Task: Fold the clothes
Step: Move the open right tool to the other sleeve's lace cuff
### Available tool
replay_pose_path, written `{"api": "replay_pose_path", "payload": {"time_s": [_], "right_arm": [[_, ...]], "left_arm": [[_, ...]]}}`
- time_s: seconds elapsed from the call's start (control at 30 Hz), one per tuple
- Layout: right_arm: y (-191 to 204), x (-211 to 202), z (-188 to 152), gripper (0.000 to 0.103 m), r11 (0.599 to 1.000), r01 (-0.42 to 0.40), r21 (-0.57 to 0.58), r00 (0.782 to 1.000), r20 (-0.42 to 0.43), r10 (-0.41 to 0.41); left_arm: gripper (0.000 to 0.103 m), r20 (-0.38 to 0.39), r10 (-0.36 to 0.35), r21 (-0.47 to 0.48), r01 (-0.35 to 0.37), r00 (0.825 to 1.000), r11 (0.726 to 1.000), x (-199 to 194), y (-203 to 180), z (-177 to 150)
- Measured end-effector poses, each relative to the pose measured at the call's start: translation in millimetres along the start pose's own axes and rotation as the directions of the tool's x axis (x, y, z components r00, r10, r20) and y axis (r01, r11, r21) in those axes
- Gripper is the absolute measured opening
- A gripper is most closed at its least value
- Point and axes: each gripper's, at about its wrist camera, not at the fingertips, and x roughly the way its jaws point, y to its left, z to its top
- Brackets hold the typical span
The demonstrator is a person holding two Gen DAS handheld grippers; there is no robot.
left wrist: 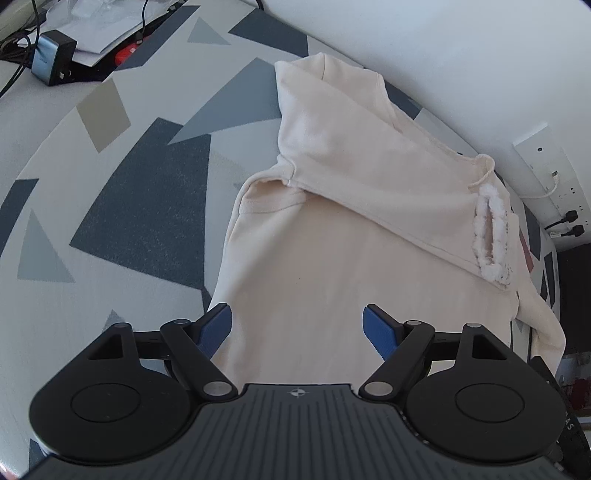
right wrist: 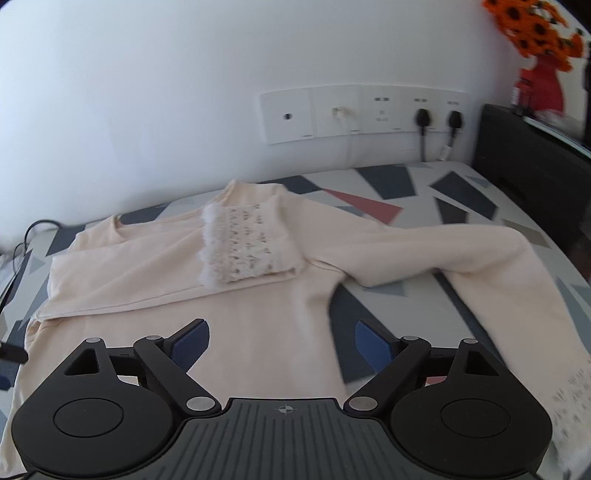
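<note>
Left wrist view: the left claw [left wrist: 297, 328] stands released, its blue pads [left wrist: 216, 328] spread wide with nothing clamped between them. Below and ahead of it lies a cream long-sleeved top [left wrist: 332, 280], spread flat on a surface [left wrist: 122, 192] covered with a pattern of grey, dark blue and white triangles. One sleeve [left wrist: 362, 184] is folded across the chest of the garment, and its fluffy white cuff [left wrist: 493, 236] rests near the far side seam. The left pad sits above the garment's edge; whether either pad touches the fabric cannot be told. At the top left corner a grey charger block [left wrist: 51, 59] with dark cables lies beyond the patterned cover, beside some white paper [left wrist: 107, 29].

Right wrist view: the right claw [right wrist: 282, 345] is likewise released, blue pads apart and empty, positioned above the lower body of the same top [right wrist: 266, 325]. The folded sleeve [right wrist: 147, 273] runs across the chest, ending in a knitted, fur-trimmed cuff [right wrist: 243, 247] that lies on the garment's middle. The other sleeve [right wrist: 491, 266] is not folded: it extends to the right over the patterned surface [right wrist: 399, 199], bends, and runs down toward the lower right edge of the picture, where its patterned cuff [right wrist: 572, 402] appears blurred. A white wall [right wrist: 184, 92] behind the surface carries a row of sockets [right wrist: 362, 114], two with black plugs inserted. Orange flowers [right wrist: 532, 26] in a red holder stand at the upper right, above a black object [right wrist: 524, 162].
</note>
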Motion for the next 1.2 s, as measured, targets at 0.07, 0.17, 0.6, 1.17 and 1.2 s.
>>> {"api": "replay_pose_path", "payload": {"time_s": [0.07, 0.17, 0.6, 1.17, 1.2], "right_arm": [[-9.5, -12.8, -6.4, 0.086, 0.999, 0.032, 0.037, 0.999, 0.007, -0.033], [-27.5, -30.7, -16.1, 0.086, 0.990, 0.077, 0.116, 0.997, 0.004, -0.078], [-49.8, -32.0, -9.3, 0.097, 0.990, 0.041, 0.137, 0.999, 0.015, -0.043], [-135.2, 11.0, 28.0, 0.102, 0.983, -0.164, -0.086, 0.982, -0.106, 0.155], [-141.2, 11.9, 27.8, 0.102, 0.982, -0.166, -0.085, 0.981, -0.111, 0.157]], "left_arm": [[0.080, -0.018, -0.009, 0.009, 0.009, 1.000, 1.000, 3.8, 2.2, -2.3], [0.080, -0.035, 0.005, 0.037, -0.004, 0.999, 0.999, 12.8, -1.3, -3.0], [0.088, -0.057, 0.093, 0.034, -0.091, 0.994, 0.995, 13.5, -28.5, -21.9], [0.102, -0.051, 0.361, -0.083, -0.364, 0.931, 0.928, 51.2, -124.9, -100.0], [0.102, -0.051, 0.377, -0.074, -0.380, 0.925, 0.922, 53.8, -130.4, -102.2]]}}
